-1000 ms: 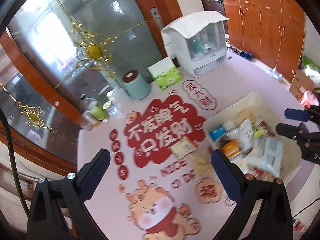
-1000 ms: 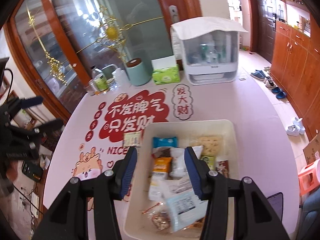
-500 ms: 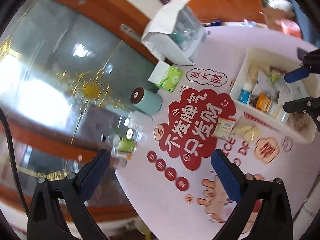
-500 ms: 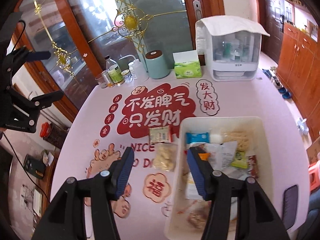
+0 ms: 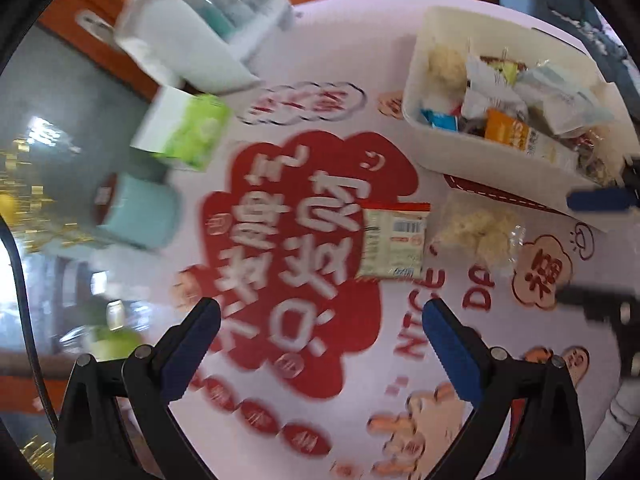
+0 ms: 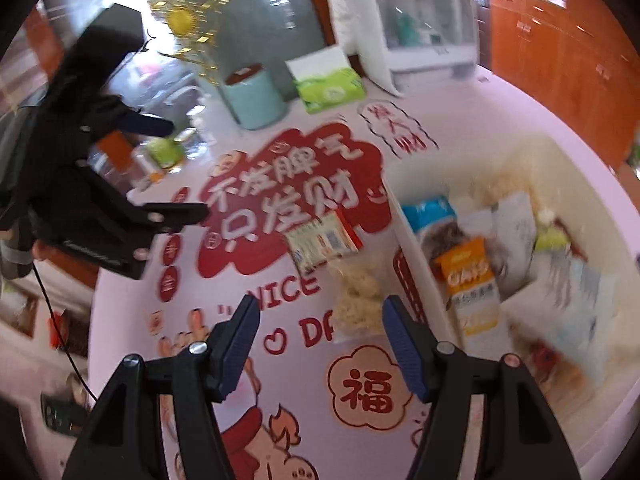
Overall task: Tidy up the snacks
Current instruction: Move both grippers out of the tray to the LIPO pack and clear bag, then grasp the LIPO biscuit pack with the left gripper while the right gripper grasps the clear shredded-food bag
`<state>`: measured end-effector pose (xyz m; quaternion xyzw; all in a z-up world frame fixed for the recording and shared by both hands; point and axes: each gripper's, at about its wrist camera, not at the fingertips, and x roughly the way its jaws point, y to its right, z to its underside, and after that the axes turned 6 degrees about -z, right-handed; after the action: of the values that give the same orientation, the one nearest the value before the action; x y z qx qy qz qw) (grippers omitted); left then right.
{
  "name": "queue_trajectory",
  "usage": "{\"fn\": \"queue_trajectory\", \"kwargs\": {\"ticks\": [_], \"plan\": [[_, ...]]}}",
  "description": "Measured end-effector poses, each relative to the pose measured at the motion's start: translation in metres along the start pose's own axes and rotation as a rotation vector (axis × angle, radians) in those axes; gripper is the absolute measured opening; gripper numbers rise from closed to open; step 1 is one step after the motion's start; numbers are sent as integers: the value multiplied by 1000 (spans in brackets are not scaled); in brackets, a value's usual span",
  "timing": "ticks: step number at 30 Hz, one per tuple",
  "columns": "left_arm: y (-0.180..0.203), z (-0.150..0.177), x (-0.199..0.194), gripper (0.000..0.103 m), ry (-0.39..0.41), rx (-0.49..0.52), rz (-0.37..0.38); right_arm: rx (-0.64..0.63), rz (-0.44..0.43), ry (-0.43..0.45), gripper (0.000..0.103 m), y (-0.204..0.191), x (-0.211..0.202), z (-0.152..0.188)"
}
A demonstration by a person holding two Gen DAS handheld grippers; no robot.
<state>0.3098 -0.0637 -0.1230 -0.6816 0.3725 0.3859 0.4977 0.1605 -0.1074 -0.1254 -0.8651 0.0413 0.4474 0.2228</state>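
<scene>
A white bin point(image 5: 480, 156) point(image 6: 404, 216) full of snack packets stands on the right of the pink printed tablecloth point(image 6: 280, 208). Beside it lie a flat packet with a barcode point(image 5: 394, 240) point(image 6: 324, 240) and a clear bag of pale puffs point(image 5: 476, 232) point(image 6: 358, 300). My left gripper point(image 5: 320, 308) point(image 6: 176, 168) hangs open above the red print, short of the flat packet. My right gripper point(image 6: 320, 304) point(image 5: 592, 248) hovers over the clear bag, its jaws opening. Neither gripper holds anything.
At the table's far side stand a green tissue box point(image 6: 328, 84) point(image 5: 184, 132), a teal canister point(image 6: 254, 96) point(image 5: 136, 208) and a white covered rack point(image 6: 404, 24) point(image 5: 192, 32). Small jars and bottles point(image 6: 160, 152) crowd the far left corner. Wooden cabinets point(image 6: 560, 60) line the right.
Both grippers have sunk toward the table. The left one rolled and swung over the red print. The right one slid left from above the bin to the clear bag, and its jaws widened.
</scene>
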Motion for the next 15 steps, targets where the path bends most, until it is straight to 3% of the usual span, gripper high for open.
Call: {"fn": "queue_trajectory", "kwargs": {"ticks": [7, 12, 15], "plan": [[24, -12, 78, 101, 5, 0, 130, 34, 128, 41, 64, -5, 49, 24], [35, -19, 97, 100, 30, 26, 194, 22, 264, 90, 64, -6, 73, 21], [40, -20, 108, 100, 22, 37, 225, 32, 309, 73, 64, -2, 89, 19]]}}
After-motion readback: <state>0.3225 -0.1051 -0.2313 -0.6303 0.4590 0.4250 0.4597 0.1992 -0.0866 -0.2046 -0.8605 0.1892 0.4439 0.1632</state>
